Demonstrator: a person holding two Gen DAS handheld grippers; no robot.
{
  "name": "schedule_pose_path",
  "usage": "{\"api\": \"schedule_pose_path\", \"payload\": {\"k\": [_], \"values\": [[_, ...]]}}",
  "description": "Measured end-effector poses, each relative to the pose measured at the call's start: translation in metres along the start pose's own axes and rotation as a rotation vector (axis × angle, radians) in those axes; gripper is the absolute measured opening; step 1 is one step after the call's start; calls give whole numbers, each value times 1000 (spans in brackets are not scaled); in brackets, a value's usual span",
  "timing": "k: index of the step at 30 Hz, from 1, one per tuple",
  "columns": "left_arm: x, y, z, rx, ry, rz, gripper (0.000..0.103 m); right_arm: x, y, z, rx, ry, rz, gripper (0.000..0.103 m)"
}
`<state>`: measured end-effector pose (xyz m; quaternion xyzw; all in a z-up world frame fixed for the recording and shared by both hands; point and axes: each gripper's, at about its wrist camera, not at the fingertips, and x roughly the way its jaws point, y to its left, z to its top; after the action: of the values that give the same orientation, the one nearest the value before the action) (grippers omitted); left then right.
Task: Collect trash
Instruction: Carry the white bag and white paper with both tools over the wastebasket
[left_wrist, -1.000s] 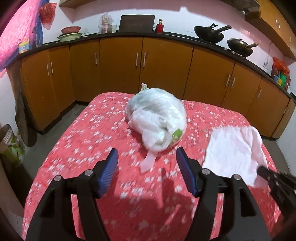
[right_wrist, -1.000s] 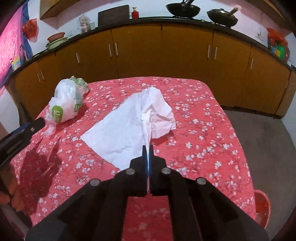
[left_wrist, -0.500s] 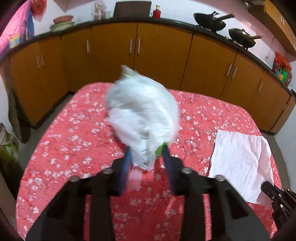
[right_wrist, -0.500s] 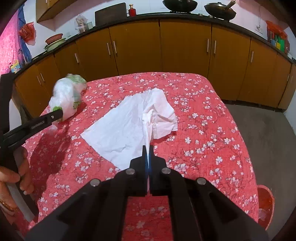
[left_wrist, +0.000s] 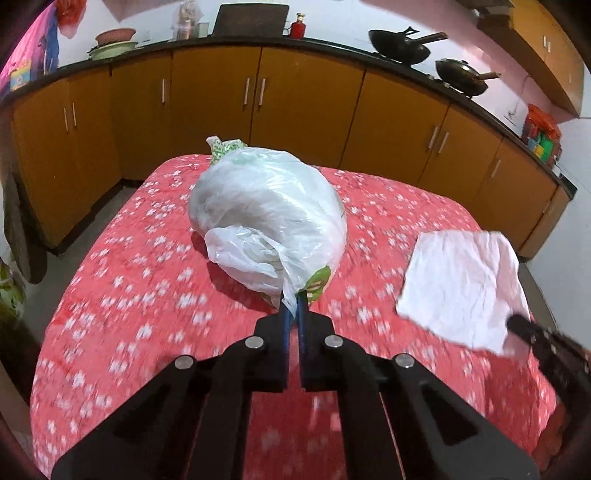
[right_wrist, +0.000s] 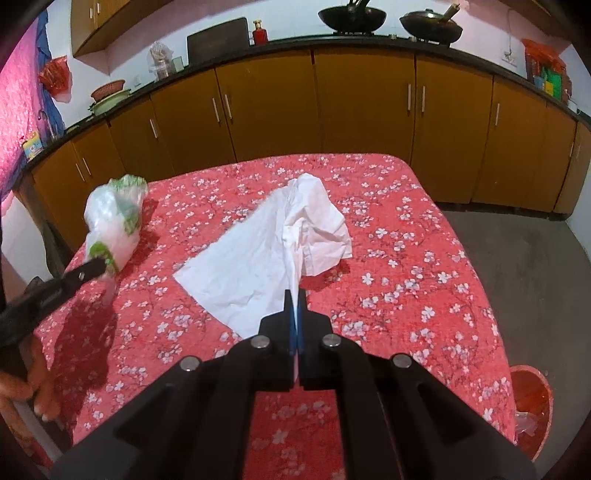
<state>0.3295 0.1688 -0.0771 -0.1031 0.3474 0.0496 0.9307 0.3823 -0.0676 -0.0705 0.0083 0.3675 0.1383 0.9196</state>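
Note:
A stuffed white plastic bag (left_wrist: 269, 210) with green print sits on the red flowered table (left_wrist: 129, 295). My left gripper (left_wrist: 293, 306) is shut on the bag's near tail end. The bag also shows at the left in the right wrist view (right_wrist: 114, 221), with the left gripper (right_wrist: 85, 271) at it. My right gripper (right_wrist: 295, 299) is shut on a pinched fold of a large white paper sheet (right_wrist: 266, 258), which hangs partly raised over the table (right_wrist: 406, 258). The sheet shows at the right in the left wrist view (left_wrist: 465, 284).
A red bin (right_wrist: 532, 402) stands on the floor by the table's right near corner. Orange cabinets (right_wrist: 362, 122) under a dark counter with pans (right_wrist: 351, 16) run behind the table. Grey floor (right_wrist: 517, 258) lies to the right.
My left gripper moved forward and closed on the plastic bag's tail, then tugged the bag. My right gripper stayed shut on the paper sheet and lifted it slightly.

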Motion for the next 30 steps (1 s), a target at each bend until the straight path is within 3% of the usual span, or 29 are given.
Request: {"api": "schedule_pose_path", "payload": {"k": [10, 30], "values": [[-32, -20, -21, 80, -19, 4, 3, -38, -6, -7, -3, -66, -10, 3], [-75, -118, -28, 246, -79, -130, 3, -114, -83, -15, 68, -176, -88, 3]]}}
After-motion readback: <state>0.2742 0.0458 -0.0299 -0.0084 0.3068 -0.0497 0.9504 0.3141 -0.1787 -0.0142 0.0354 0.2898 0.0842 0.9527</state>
